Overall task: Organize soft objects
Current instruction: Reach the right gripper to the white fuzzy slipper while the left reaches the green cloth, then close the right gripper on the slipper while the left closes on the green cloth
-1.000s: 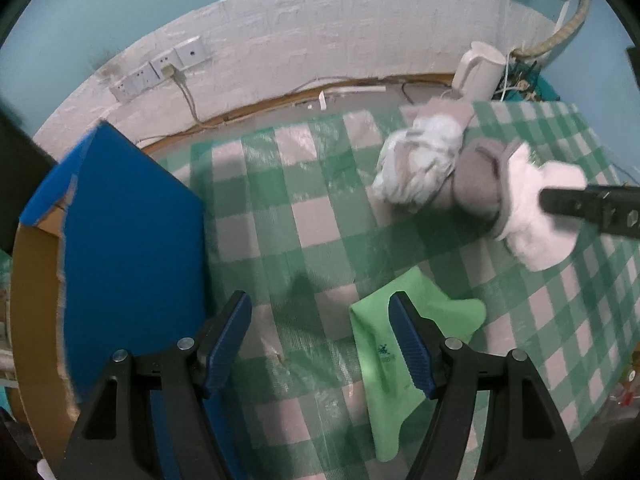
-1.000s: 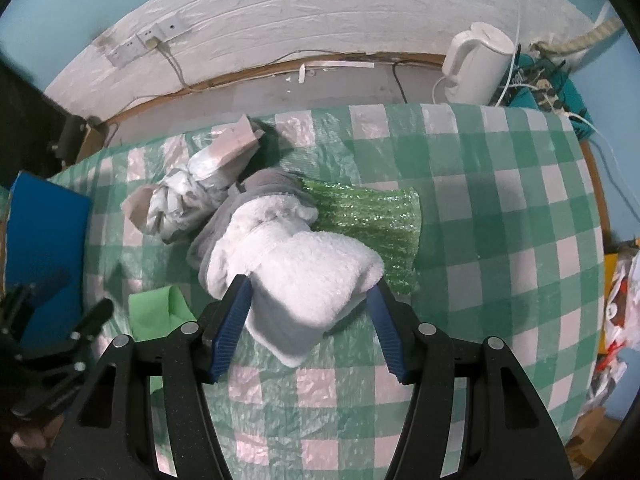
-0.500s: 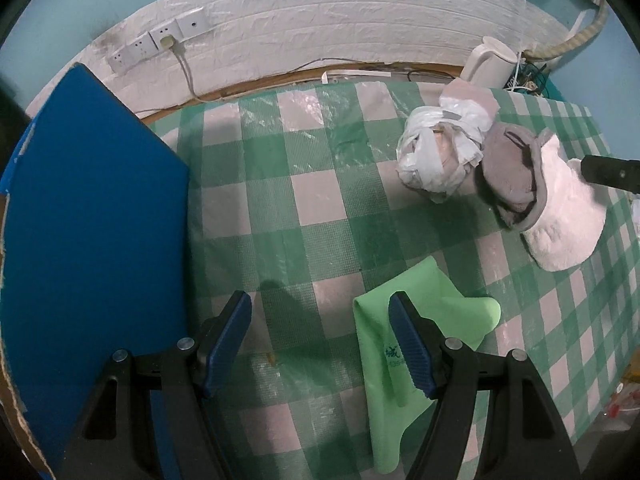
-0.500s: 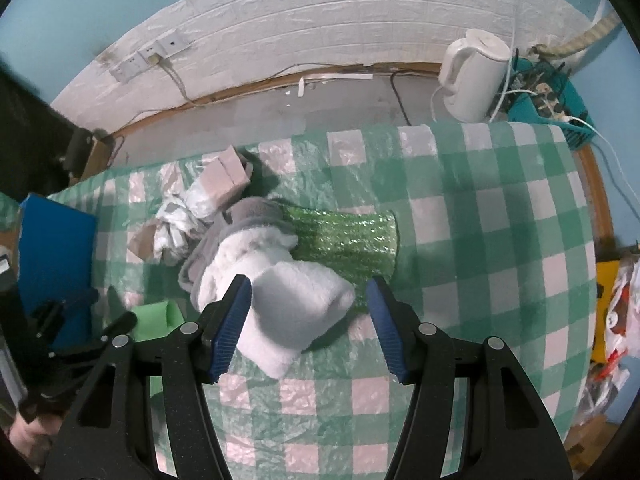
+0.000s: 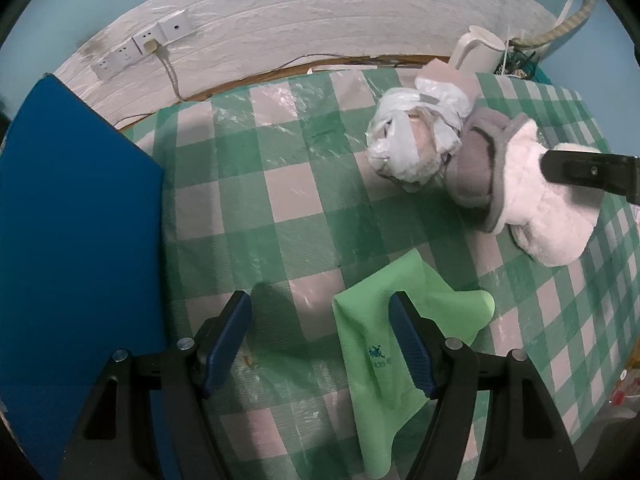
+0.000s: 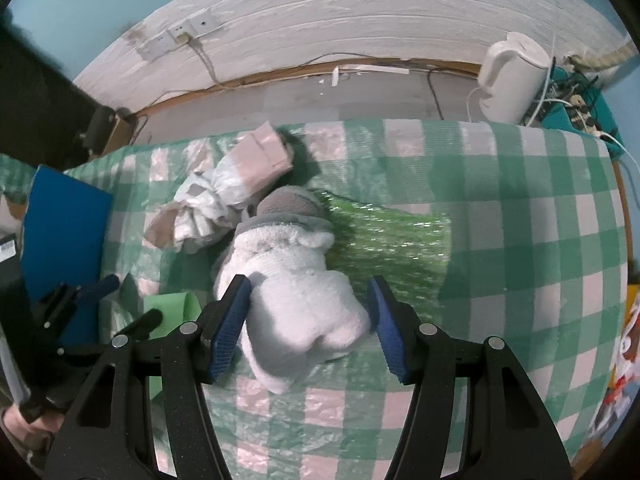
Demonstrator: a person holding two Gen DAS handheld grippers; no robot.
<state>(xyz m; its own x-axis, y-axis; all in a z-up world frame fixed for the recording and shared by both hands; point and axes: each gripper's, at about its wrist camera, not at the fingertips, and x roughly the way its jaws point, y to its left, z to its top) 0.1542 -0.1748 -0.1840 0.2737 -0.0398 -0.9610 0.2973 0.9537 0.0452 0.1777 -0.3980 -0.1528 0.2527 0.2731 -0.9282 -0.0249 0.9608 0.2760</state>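
Observation:
A white fluffy slipper with a grey cuff (image 6: 296,288) lies on the green checked tablecloth (image 6: 520,240); it also shows in the left wrist view (image 5: 532,204). My right gripper (image 6: 308,320) is open with its fingers on either side of the slipper's toe. A crumpled white plastic-wrapped bundle (image 5: 416,136) lies beside the slipper's cuff. A light green cloth (image 5: 400,336) lies flat on the table. My left gripper (image 5: 320,340) is open above the cloth's left edge, and its right finger overlaps the cloth.
A blue board (image 5: 76,240) on a cardboard box stands at the left. A shiny green sheet (image 6: 392,236) lies right of the slipper. A white kettle (image 6: 508,76) and cables sit at the back right by the wall.
My right gripper drew back from the slipper and has now come down again, jaws straddling its toe. My left gripper shifted slightly but stays open over the green cloth.

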